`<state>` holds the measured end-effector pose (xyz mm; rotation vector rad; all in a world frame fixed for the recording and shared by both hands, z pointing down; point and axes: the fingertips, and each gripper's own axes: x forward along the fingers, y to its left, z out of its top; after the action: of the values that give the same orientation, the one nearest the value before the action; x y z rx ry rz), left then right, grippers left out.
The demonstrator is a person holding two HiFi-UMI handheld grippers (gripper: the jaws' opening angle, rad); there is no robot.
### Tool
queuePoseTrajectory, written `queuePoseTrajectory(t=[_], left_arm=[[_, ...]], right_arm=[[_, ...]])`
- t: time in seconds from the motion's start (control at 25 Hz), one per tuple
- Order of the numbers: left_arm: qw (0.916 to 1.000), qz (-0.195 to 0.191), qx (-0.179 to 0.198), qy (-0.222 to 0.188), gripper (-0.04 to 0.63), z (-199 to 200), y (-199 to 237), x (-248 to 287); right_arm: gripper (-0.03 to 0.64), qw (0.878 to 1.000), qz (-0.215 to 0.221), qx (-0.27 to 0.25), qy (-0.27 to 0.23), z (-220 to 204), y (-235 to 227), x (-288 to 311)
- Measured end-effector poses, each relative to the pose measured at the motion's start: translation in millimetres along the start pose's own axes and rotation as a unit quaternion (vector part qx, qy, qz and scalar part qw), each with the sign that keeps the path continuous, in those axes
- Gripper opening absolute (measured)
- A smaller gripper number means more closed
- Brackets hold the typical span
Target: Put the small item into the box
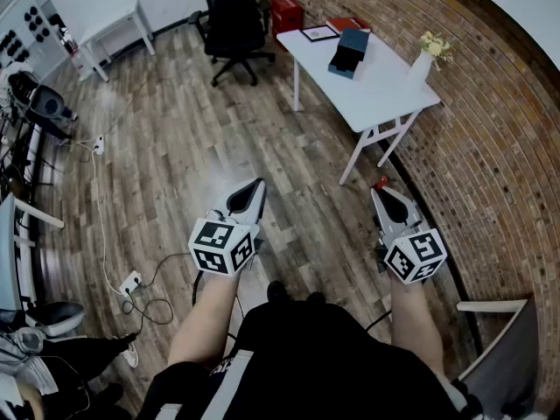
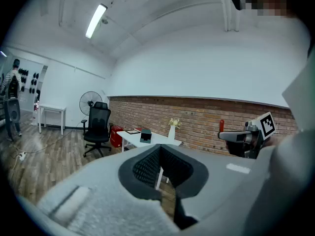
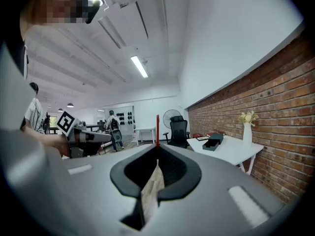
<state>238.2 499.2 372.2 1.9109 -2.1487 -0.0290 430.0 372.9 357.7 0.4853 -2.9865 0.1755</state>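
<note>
From the head view. Stands on the wooden floor point(image 1: 175, 147), well back from the white table point(image 1: 385, 90) at upper right. Holds the left tool point(image 1: 259, 183) and the right tool point(image 1: 380, 192) out low, side by side, tips forward. Pinches the small red item point(image 1: 381, 182) in the right tool, with only a red nub showing at the closed tip. Carries nothing in the left tool, jaws drawn together to a point. Finds the dark box point(image 1: 348, 52) on the table's far half, seemingly open, between a picture frame point(image 1: 319, 33) and a vase of flowers point(image 1: 423, 59). Places that box well apart from both tools, ahead and slightly inward of the right one, the nearer of the two.

From the left gripper view. Looks along the left tool point(image 2: 160, 147), pads pressed together with nothing between. Catches the table point(image 2: 165, 141) and the box point(image 2: 145, 135) far ahead, just left of the jaw line. Shows the right tool point(image 2: 220, 135) off to the right, the small red item point(image 2: 221, 126) standing upright at its nose, crosswise to its reach.

From the right gripper view. Looks along the right tool point(image 3: 157, 149), shut on the small red item point(image 3: 157, 128), a thin stick rising straight from the tip. Sets the box point(image 3: 213, 142) on the table point(image 3: 238, 152), right of the jaw line and far off. Calls, most likely, for a walk forward and a swing rightward, then lowering the stick end-first into the box.
</note>
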Motion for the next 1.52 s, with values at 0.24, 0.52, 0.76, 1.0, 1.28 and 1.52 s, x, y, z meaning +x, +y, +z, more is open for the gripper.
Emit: queuePoseTrajectory(t=[0.24,0.52,0.76,1.0,1.28,1.52], left_arm=[[1.0,0.002,-0.001,-0.003,0.008,1,20,-3],[0.9999,-0.002,0.015,-0.002,0.008,10,43,0],[0.9997,-0.018,0.012,-0.008,0.008,9,56,-7],[0.9997,-0.012,0.019,0.004,0.008,0,79,-4],[0.9998,-0.012,0.013,0.014,0.008,-3,92,27],[0.9996,-0.003,0.018,0.02,0.008,12,108,75]], right_arm=[[0.011,1.0,0.002,-0.001,-0.005,6,7,16],[0.012,0.999,0.021,0.021,-0.013,16,25,40],[0.012,1.0,0.013,0.019,-0.012,8,37,49],[0.012,1.0,0.003,0.031,0.001,-10,36,55],[0.012,0.999,0.005,0.042,-0.002,-9,8,86],[0.012,0.999,0.026,0.043,-0.018,12,-35,145]])
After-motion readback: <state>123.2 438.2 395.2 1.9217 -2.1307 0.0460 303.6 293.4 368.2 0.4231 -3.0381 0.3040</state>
